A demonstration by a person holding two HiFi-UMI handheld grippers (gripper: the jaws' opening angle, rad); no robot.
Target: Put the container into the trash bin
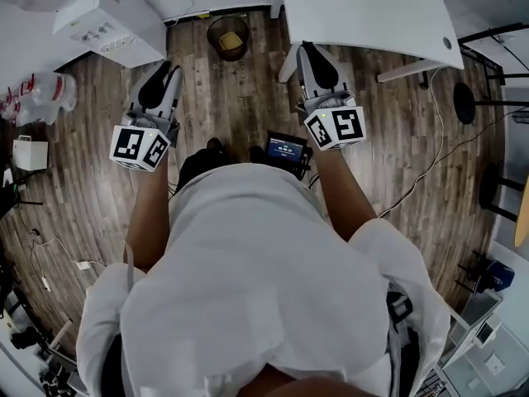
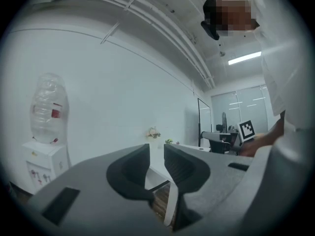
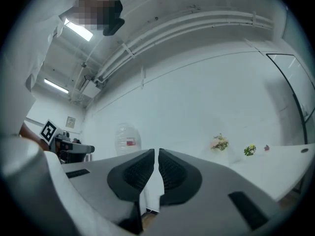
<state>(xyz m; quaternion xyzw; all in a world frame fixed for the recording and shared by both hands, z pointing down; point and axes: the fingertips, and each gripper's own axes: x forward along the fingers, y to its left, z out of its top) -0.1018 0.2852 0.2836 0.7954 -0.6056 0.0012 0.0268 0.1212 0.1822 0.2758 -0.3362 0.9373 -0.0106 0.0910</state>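
Flanking the trash bin point(image 1: 228, 36), a white table point(image 1: 364, 11) and a water dispenser point(image 1: 107, 19).

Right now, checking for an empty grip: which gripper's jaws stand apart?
The left gripper: a clear gap shows between its jaws, with nothing in it; the right gripper is shut.

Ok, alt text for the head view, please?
Seen from above, a person in a white top holds the left gripper and right gripper, both empty, over a wood floor; a small round trash bin stands ahead, beside a white table.
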